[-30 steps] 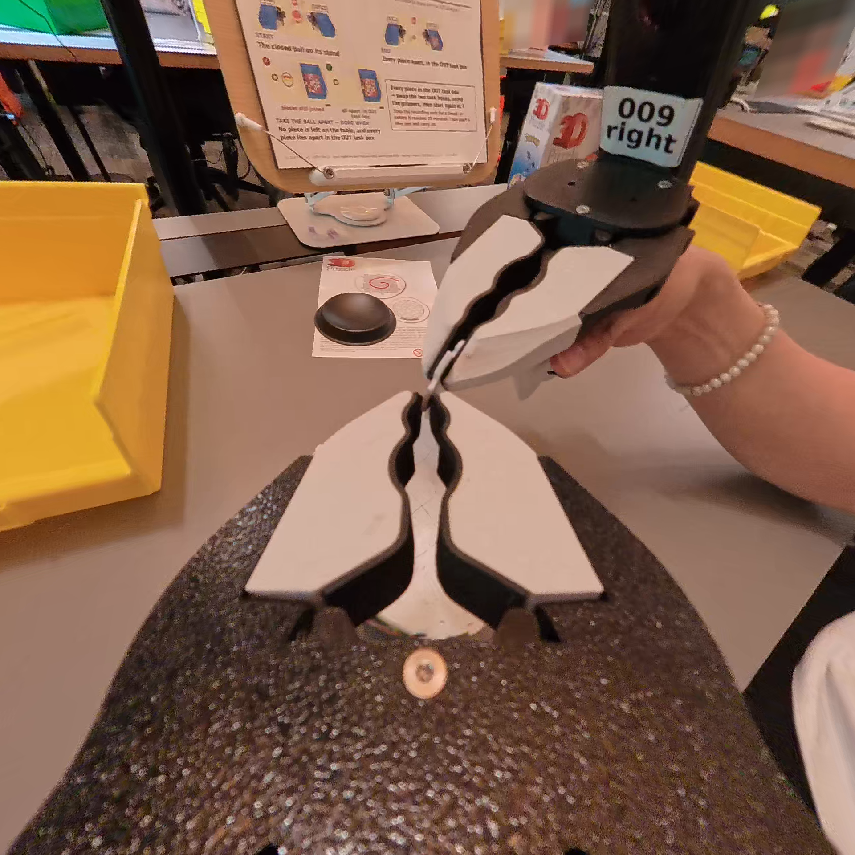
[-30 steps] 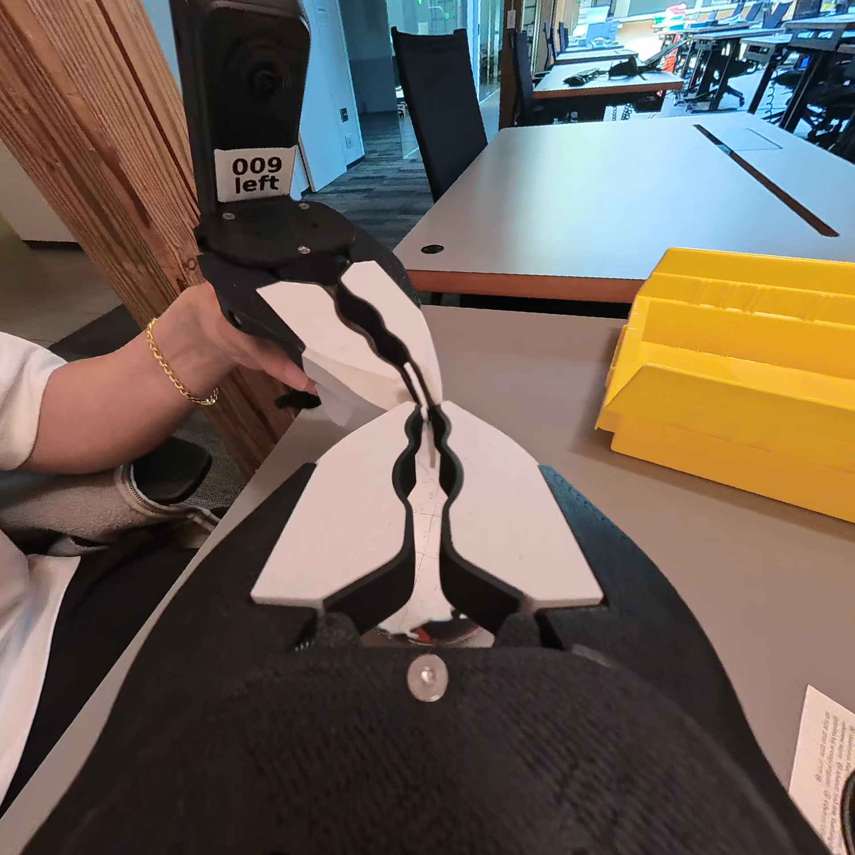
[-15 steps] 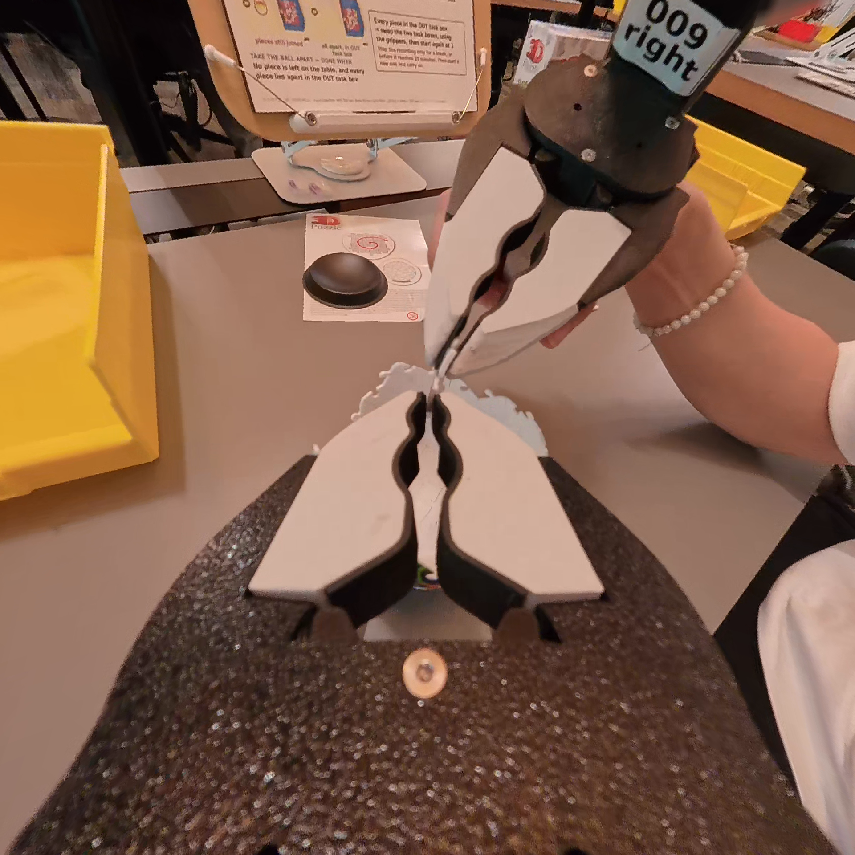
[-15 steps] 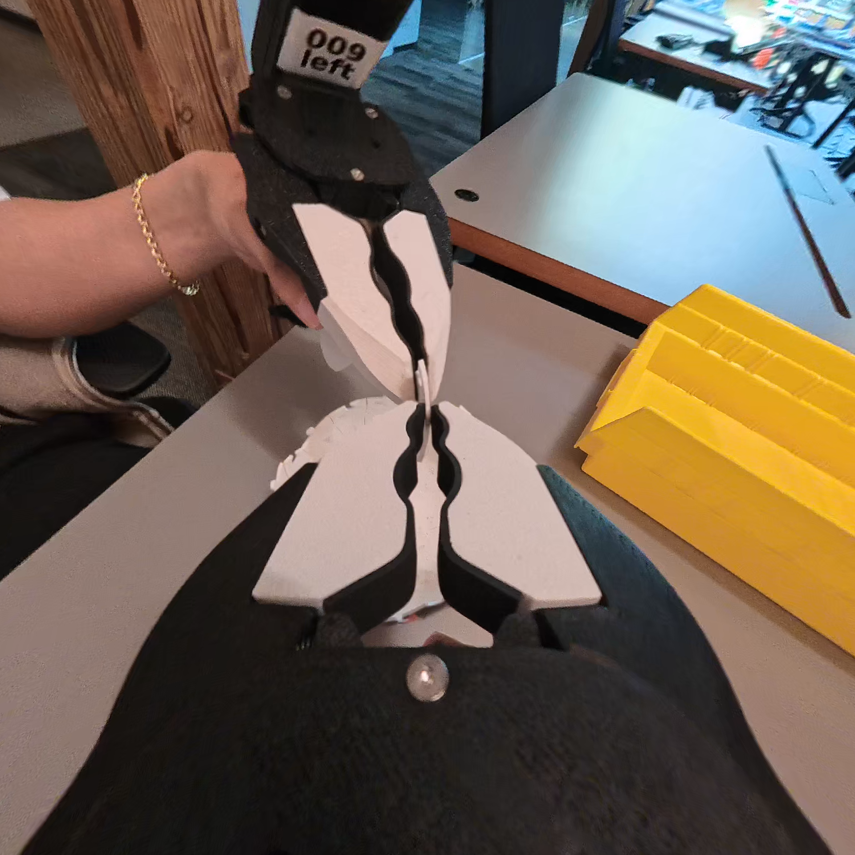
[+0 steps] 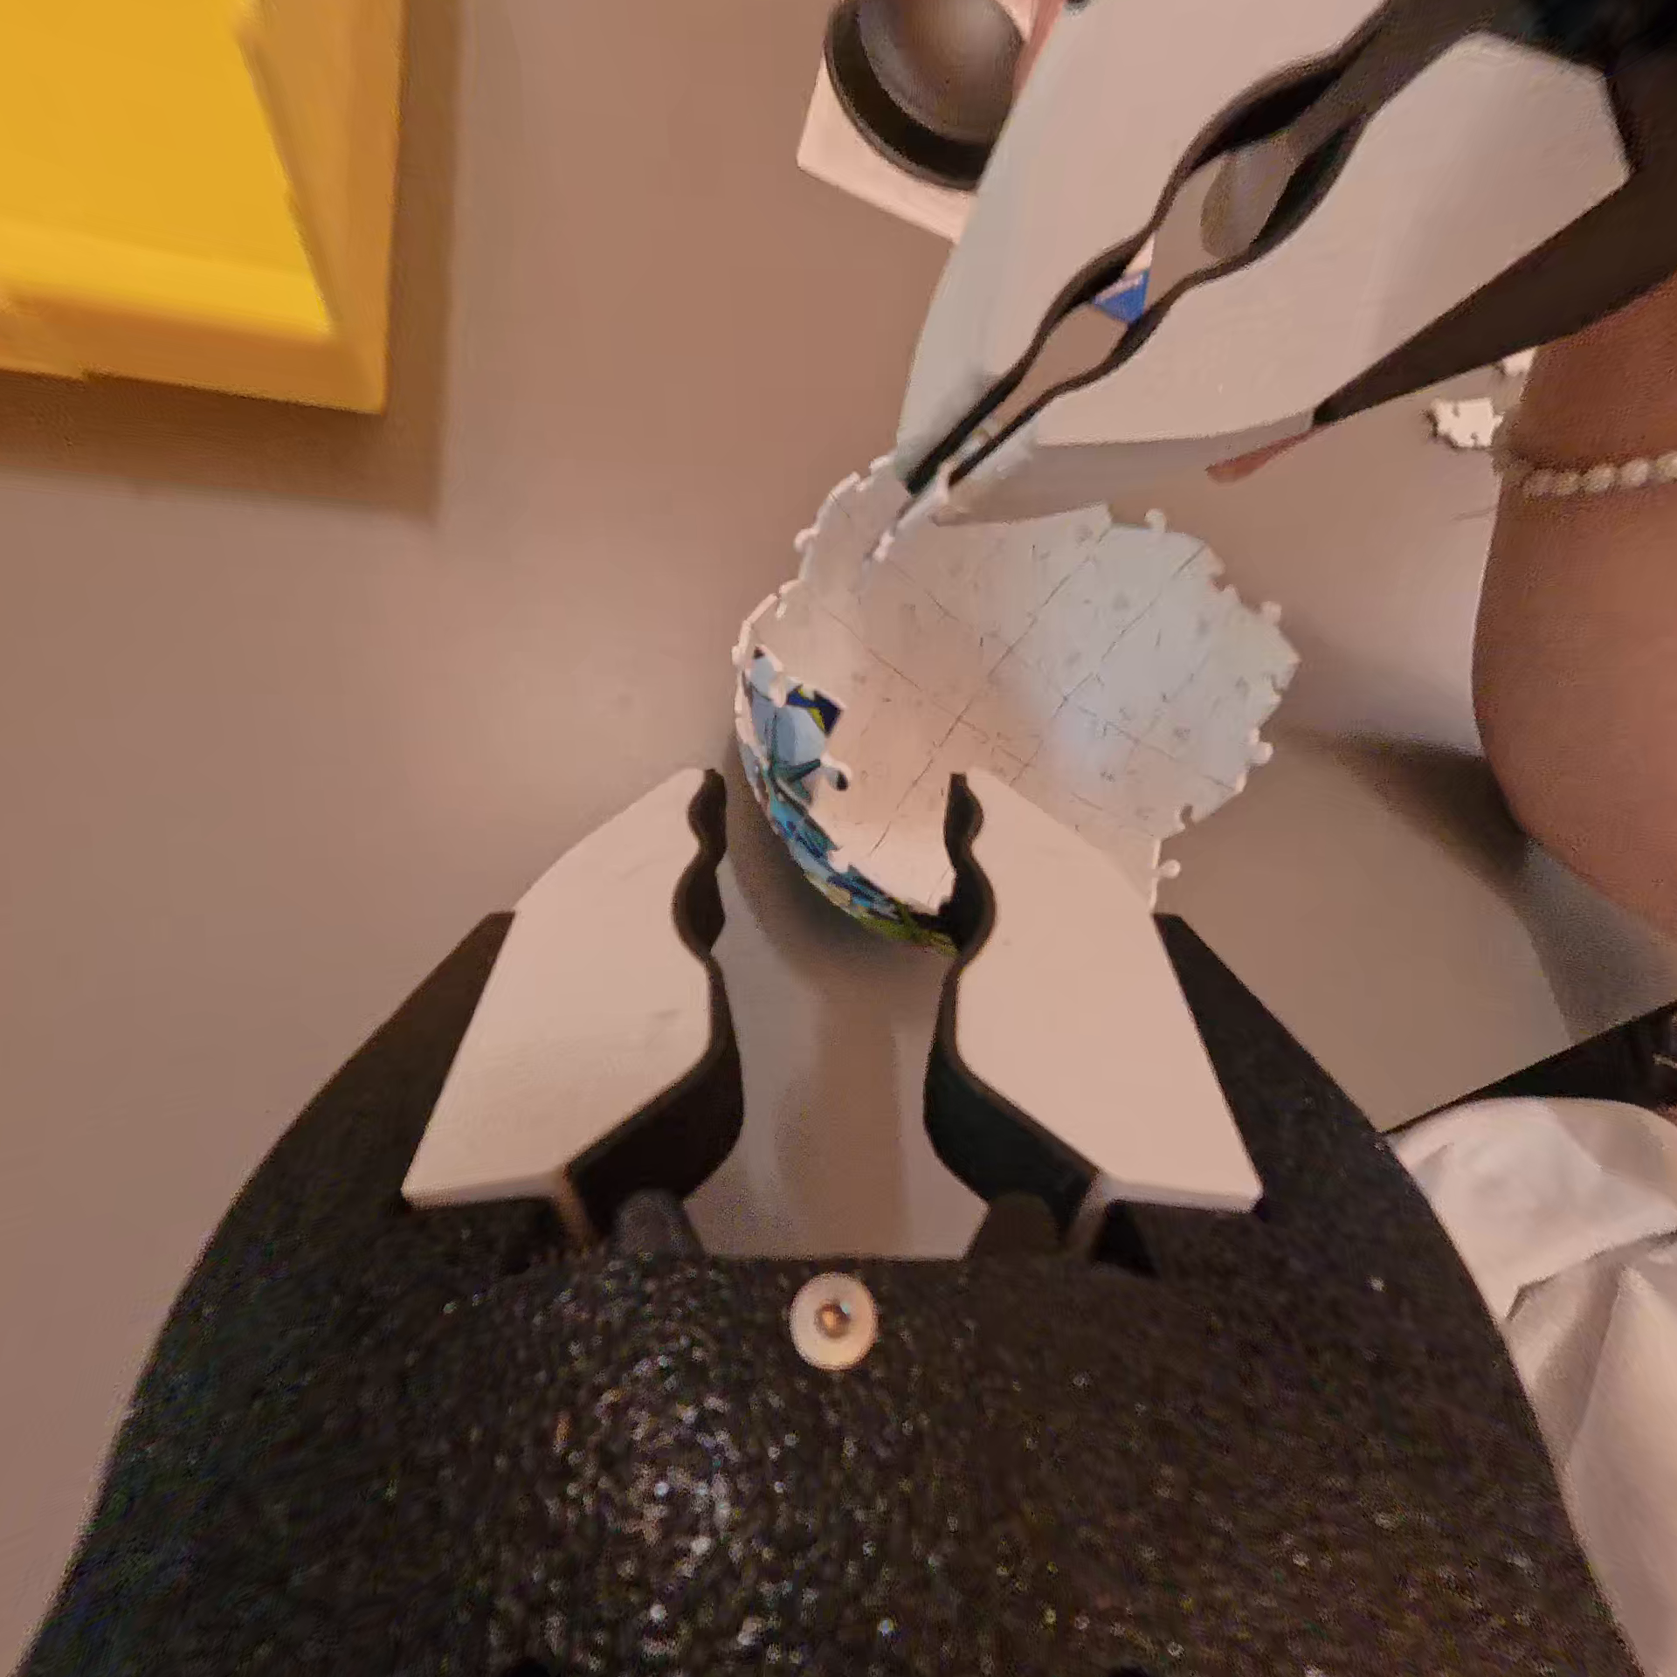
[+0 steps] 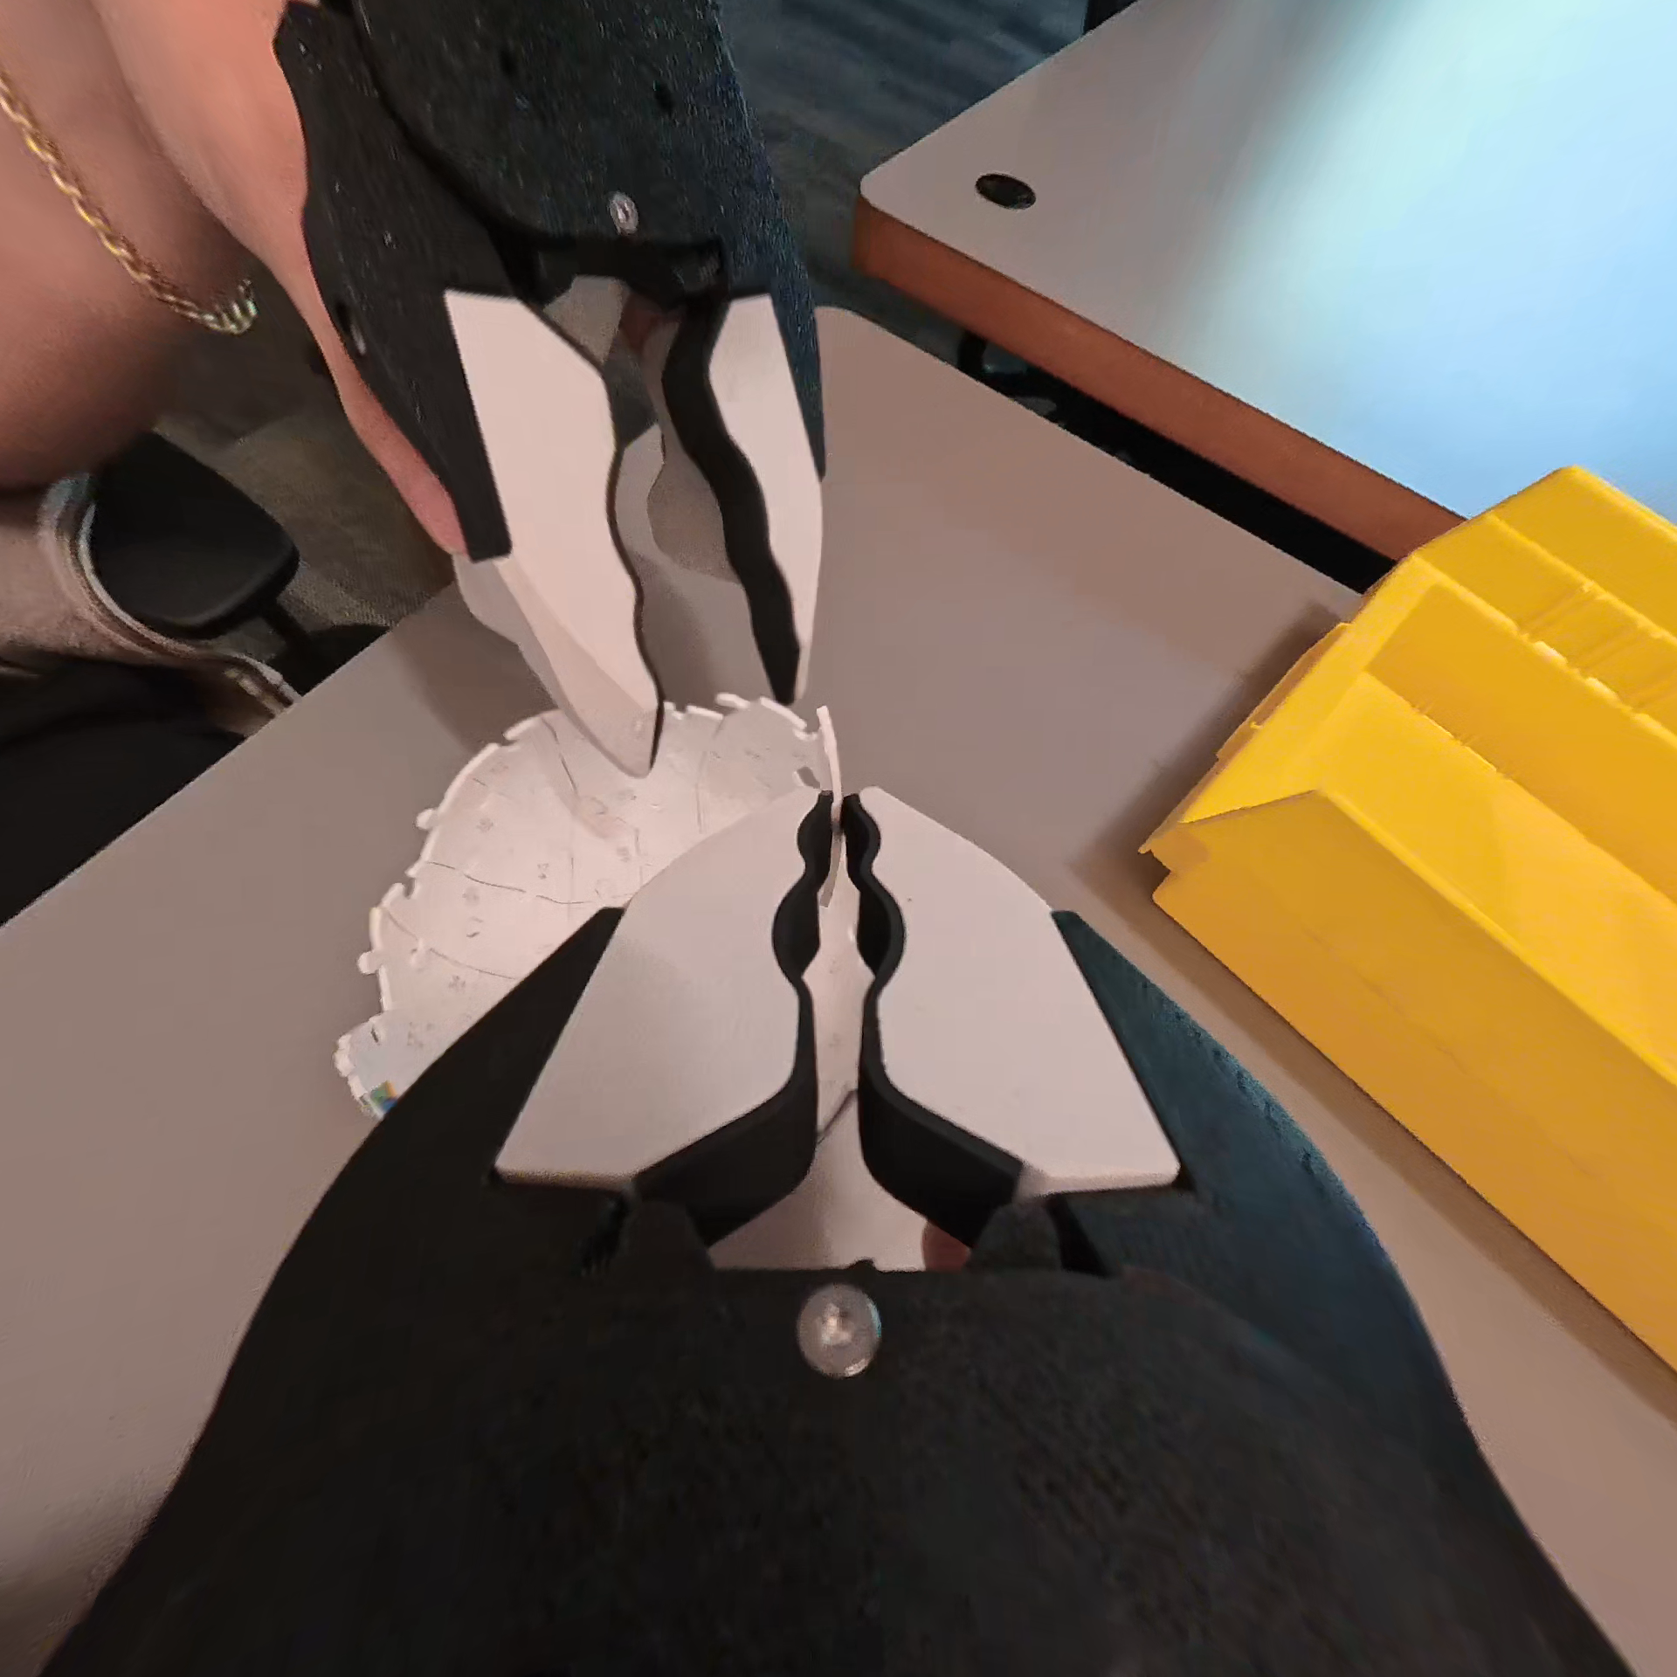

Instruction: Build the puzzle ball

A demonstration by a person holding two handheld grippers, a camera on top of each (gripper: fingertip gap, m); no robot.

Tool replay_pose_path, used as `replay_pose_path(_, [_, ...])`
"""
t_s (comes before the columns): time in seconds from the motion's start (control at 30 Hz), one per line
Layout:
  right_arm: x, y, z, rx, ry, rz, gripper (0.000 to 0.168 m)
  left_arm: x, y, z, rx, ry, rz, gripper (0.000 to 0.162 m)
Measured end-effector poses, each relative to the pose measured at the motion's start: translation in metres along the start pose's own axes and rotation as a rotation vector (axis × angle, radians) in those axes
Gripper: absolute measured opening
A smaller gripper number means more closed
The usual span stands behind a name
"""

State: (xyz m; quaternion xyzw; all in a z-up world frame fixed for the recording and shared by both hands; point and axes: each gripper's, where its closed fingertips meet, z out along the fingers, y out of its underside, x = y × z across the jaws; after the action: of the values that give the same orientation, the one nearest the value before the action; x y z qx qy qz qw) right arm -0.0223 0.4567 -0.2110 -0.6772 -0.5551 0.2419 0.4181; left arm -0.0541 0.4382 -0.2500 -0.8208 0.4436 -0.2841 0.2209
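Shell [image 5: 998,671], a thin, light and probably fragile bowl of joined pieces, is seen in the left wrist view pinched at its rim by the right gripper [image 5: 926,481], while the left gripper [image 5: 830,799] stands wide beside it, near a yellow bin [image 5: 181,209]. In the right wrist view the shell [image 6: 508,871] lies low over the table [image 6: 998,590], the right gripper [image 6: 837,803] narrowed on its edge and the left gripper [image 6: 717,726] spread at the far rim; the rim is judged the best hold, with a bin [image 6: 1452,817] close by.

Yellow plastic bin [image 5: 181,200], upper left of the left wrist view; another yellow plastic bin [image 6: 1452,862] at right, right wrist view.

My left gripper [image 5: 830,799] gapes beside the puzzle shell [image 5: 1025,699].
My right gripper [image 5: 926,485] pinches the shell's upper rim above the grey table [image 5: 318,726].
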Motion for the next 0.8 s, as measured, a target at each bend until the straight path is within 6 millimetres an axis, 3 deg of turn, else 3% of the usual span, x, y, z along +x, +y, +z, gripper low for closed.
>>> replay_pose_path(0.17, [0.007, -0.001, 0.003, -0.043, -0.030, -0.040, 0.002, -0.003, 0.007, 0.015, -0.046, 0.001, 0.039, 0.024])
replay_pose_path(0.23, [0.007, -0.001, 0.003, -0.051, -0.068, -0.052, 0.002, -0.005, 0.006, 0.018, -0.043, -0.001, 0.069, 0.022])
replay_pose_path(0.43, [-0.007, 0.006, 0.009, -0.084, -0.240, -0.149, 0.002, -0.023, 0.002, 0.025, -0.011, -0.065, 0.195, 0.010])
replay_pose_path(0.53, [-0.004, 0.014, 0.015, -0.162, -0.248, -0.170, 0.002, -0.032, -0.003, 0.029, 0.034, -0.086, 0.166, 0.011])
replay_pose_path(0.8, [0.011, 0.030, 0.033, -0.388, -0.309, -0.138, 0.002, -0.030, -0.007, 0.037, 0.084, 0.033, 0.002, 0.019])
